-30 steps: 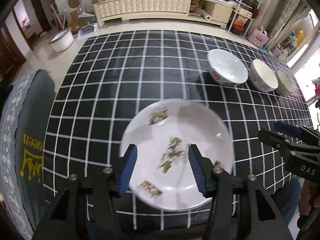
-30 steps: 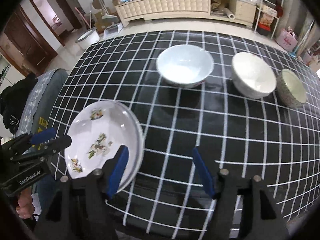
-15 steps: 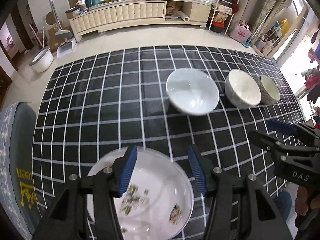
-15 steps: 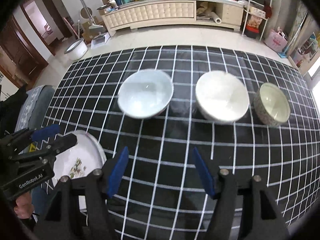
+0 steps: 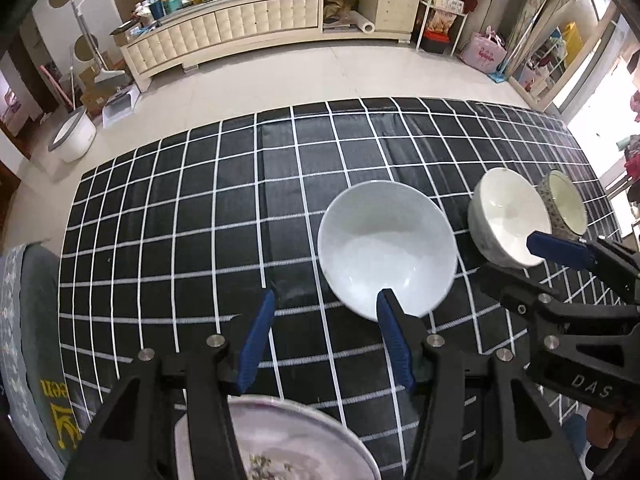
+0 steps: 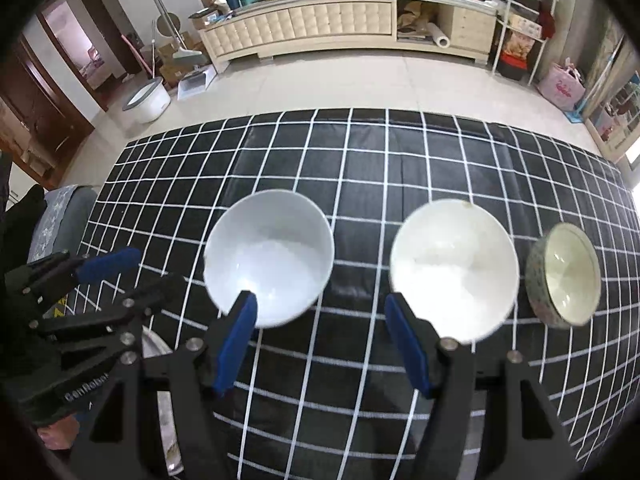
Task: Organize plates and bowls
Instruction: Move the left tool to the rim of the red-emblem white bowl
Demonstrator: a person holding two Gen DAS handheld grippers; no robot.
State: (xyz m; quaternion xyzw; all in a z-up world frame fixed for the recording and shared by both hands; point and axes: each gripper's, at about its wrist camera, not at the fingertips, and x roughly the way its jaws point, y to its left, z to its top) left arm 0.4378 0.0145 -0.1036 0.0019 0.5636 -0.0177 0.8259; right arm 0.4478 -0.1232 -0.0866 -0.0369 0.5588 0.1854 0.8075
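Note:
Three bowls stand in a row on the black checked tablecloth (image 5: 200, 208): a large white bowl (image 5: 386, 248) (image 6: 269, 257), a cream bowl (image 5: 508, 220) (image 6: 454, 268) and a small patterned bowl (image 5: 564, 204) (image 6: 563, 274). A flowered plate (image 5: 276, 444) (image 6: 158, 392) lies at the near table edge under my left gripper. My left gripper (image 5: 326, 340) is open and empty, just short of the large bowl. My right gripper (image 6: 326, 344) is open and empty, before the gap between the large and cream bowls.
A grey chair back (image 5: 36, 340) stands at the table's left side. Across the floor are a long cream cabinet (image 5: 248, 28), a white bucket (image 5: 74, 138) and shelves with bags (image 5: 480, 44). The far half of the tablecloth holds nothing.
Both grippers have pulled back and up from the plate. The plate has slid to the bottom of the left view, and the bowls now sit nearer the centre of both views.

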